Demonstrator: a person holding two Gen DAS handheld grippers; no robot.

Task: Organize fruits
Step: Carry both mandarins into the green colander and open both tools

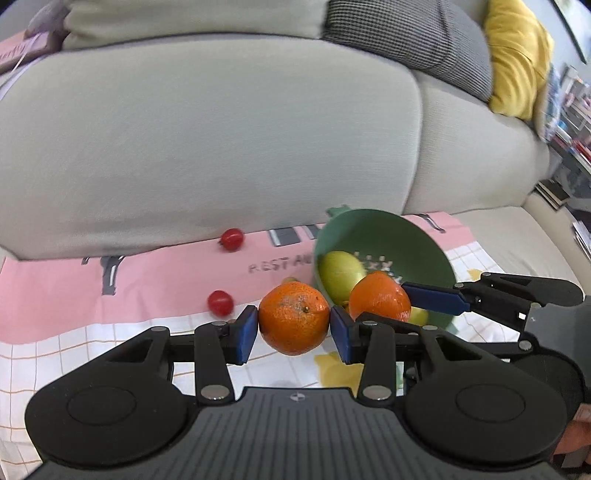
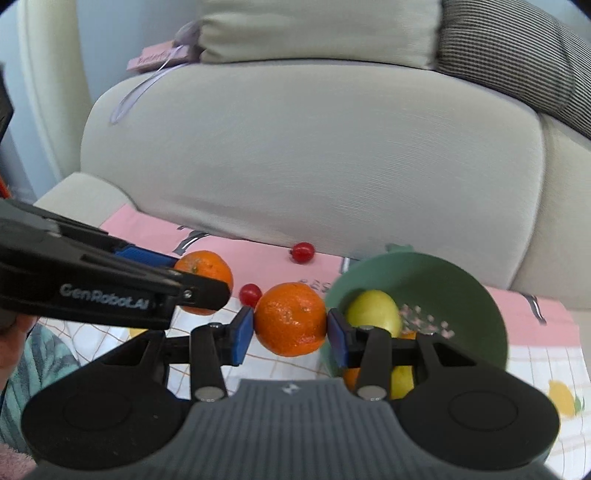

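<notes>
My left gripper (image 1: 293,326) is shut on an orange (image 1: 293,317), held just left of the green bowl (image 1: 424,240). My right gripper (image 2: 290,326) is shut on a second orange (image 2: 290,318), held at the bowl's (image 2: 472,295) left rim. Each gripper with its orange shows in the other view: the right one (image 1: 380,300) comes in from the right, the left one (image 2: 207,273) from the left. A yellow-green fruit (image 1: 341,275) lies in the bowl, also in the right wrist view (image 2: 373,308). Two red cherry tomatoes (image 1: 231,239) (image 1: 220,302) lie on the cloth.
A pink and white checked cloth (image 1: 147,280) covers the sofa seat. The beige sofa back cushion (image 1: 207,147) rises right behind the fruit. A grey checked pillow (image 1: 424,33) and a yellow pillow (image 1: 517,59) sit at the upper right. More fruit (image 2: 402,380) lies low in the bowl.
</notes>
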